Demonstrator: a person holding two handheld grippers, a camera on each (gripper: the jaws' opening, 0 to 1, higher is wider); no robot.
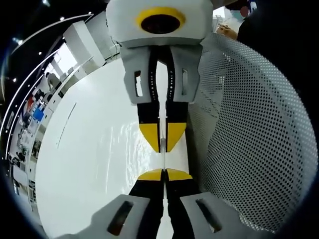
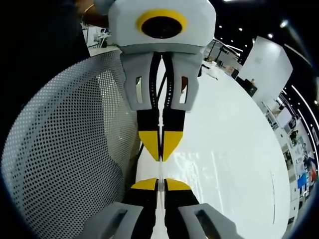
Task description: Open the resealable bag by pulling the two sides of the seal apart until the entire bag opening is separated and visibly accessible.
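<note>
The resealable bag is clear film seen edge-on as a thin strip point(image 1: 163, 160) between two facing pairs of yellow-tipped jaws, with its glossy body point(image 1: 127, 147) spread over the white table. My left gripper point(image 1: 164, 173) is shut on one side of the strip. My right gripper point(image 1: 162, 142) comes down from the top of the left gripper view, shut on the other side. In the right gripper view the same strip point(image 2: 160, 170) runs between my right gripper point(image 2: 160, 183) and the left gripper point(image 2: 160, 148). The tips nearly touch. Whether the seal has parted is hidden.
A white perforated mesh panel point(image 1: 249, 124) point(image 2: 65, 149) curves close beside both grippers. The round white table point(image 1: 84, 169) point(image 2: 239, 149) stretches away on the other side. A person's hand point(image 1: 227, 31) point(image 2: 92, 15) shows behind the mesh. Shelves and furniture stand far off.
</note>
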